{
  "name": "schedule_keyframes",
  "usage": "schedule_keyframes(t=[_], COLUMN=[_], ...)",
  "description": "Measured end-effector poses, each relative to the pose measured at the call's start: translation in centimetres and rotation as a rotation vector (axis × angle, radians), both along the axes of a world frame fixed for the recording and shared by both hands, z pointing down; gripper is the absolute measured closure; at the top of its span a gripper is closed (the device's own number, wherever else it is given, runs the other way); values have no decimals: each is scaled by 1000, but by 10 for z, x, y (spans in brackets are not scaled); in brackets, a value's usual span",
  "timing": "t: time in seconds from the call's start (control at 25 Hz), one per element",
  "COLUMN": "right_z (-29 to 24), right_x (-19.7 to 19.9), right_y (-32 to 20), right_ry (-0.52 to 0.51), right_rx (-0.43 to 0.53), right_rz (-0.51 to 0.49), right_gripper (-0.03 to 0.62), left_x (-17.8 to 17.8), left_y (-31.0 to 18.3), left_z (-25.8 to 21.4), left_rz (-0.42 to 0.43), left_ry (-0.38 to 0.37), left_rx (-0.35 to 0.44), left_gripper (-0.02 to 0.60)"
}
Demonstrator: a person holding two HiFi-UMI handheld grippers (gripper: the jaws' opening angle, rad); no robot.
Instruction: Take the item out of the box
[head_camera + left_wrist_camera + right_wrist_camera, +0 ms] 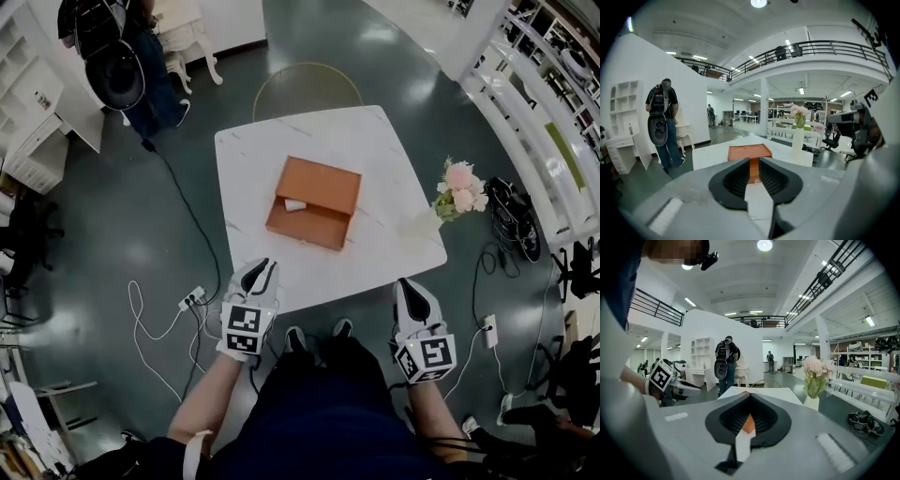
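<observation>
An orange box (314,202) lies in the middle of the white marble table (375,150), its lid off to one side. A small white item (295,204) shows inside at the left. Both grippers hover off the table's near edge, apart from the box. My left gripper (265,266) has a narrow gap between its jaws with nothing in it. In the left gripper view the box (750,151) shows beyond the left gripper (753,160). My right gripper (403,284) has its tips together. In the right gripper view the right gripper (750,395) hides most of the box (748,424).
A white vase of pink flowers (457,192) stands at the table's right corner. A round chair (306,89) sits at the far side. A person with a backpack (131,56) stands far left by white shelves. Cables and a power strip (190,298) lie on the floor.
</observation>
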State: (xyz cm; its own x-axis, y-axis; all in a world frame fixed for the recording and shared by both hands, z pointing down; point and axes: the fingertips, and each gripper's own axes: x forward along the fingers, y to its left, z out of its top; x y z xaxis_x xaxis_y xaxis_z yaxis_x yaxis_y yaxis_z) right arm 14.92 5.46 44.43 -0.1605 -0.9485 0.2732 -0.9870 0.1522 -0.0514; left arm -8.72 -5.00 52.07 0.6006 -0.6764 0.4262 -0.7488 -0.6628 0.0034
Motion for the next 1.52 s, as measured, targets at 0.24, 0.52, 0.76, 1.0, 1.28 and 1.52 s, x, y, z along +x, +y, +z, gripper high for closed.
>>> schedule_keyframes(t=[0.24, 0.52, 0.76, 1.0, 1.28, 1.52], right_z=[31, 39, 39, 51, 62, 74], right_x=[19, 38, 37, 31, 22, 13], right_y=[-44, -93, -115, -120, -124, -119], right_ry=[-53, -90, -108, -119, -137, -157], right_rx=[-53, -75, -91, -131, -157, -173], right_rz=[-72, -210, -286, -259, -199, -157], right_gripper=[592, 592, 592, 592, 591, 592], left_x=[28, 55, 65, 63, 62, 71], left_y=[-61, -114, -139, -158, -182, -175], left_z=[66, 110, 138, 170, 177, 211], left_rz=[-41, -113, -83, -60, -12, 64], left_ry=[-110, -199, -325, -424, -566, -636], left_rx=[-137, -291, -369, -458, -479, -644], left_gripper=[472, 468, 468, 466, 434, 434])
